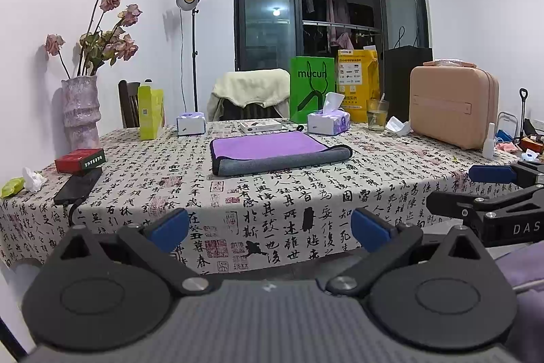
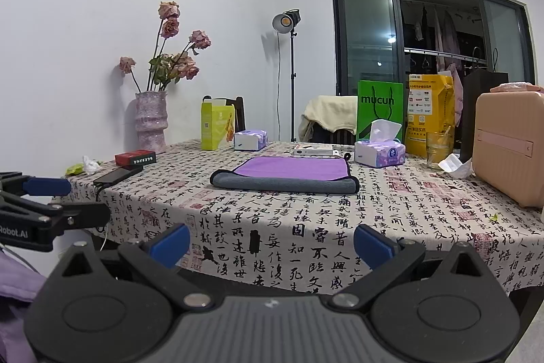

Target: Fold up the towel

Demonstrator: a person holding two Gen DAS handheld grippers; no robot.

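Note:
A purple towel (image 1: 272, 147) with a grey underside and black trim lies folded on the calligraphy tablecloth (image 1: 272, 199), its grey rolled edge toward me. It also shows in the right wrist view (image 2: 289, 174). My left gripper (image 1: 270, 228) is open and empty, held off the table's near edge, well short of the towel. My right gripper (image 2: 271, 244) is open and empty too, also off the near edge. Each gripper shows at the side of the other's view.
Two tissue packs (image 1: 328, 122) (image 1: 190, 124), a flat white box (image 1: 260, 126), a glass (image 1: 376, 115), a pink case (image 1: 454, 106), green and yellow bags, a vase of roses (image 1: 81, 111), a red box (image 1: 80, 160) and a phone (image 1: 78, 186) ring the towel.

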